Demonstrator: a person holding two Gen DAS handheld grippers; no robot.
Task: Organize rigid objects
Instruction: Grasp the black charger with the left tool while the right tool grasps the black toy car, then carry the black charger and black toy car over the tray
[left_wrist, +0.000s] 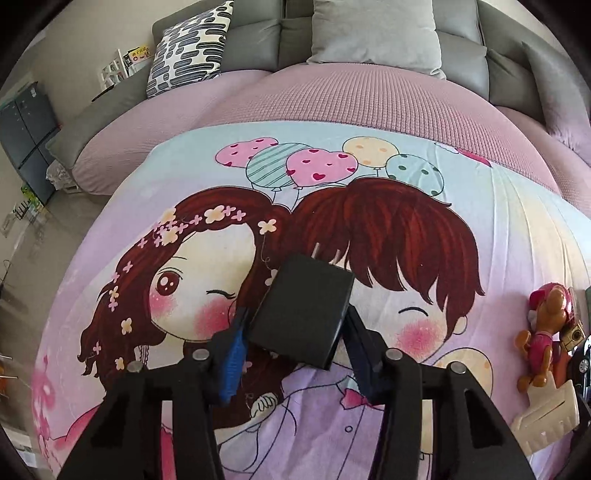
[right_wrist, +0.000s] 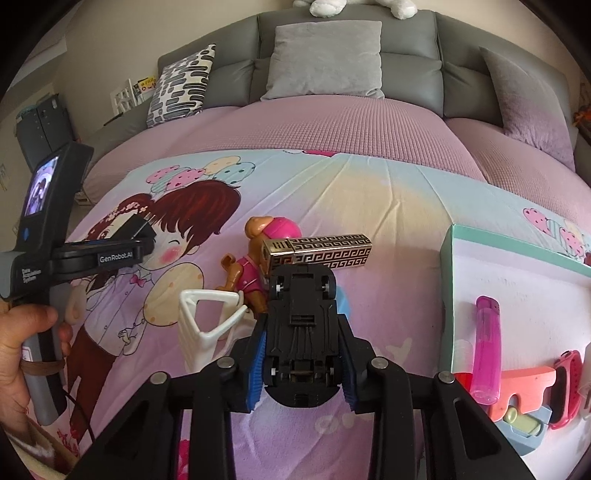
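A black power adapter with two metal prongs sits between the fingers of my left gripper, whose pads press on its two sides just above the cartoon-print sheet. The right wrist view shows that same left gripper from the side, with the adapter at its tip. My right gripper is shut on a black toy car, held with its underside toward the camera. Behind the car lie a pink-and-brown dog figure and a gold patterned box.
A white teal-rimmed box at the right holds a pink lighter, a coral piece and a pink watch. A white plastic stand lies left of the car. A hand grips the left tool. Pillows and a grey headboard stand behind.
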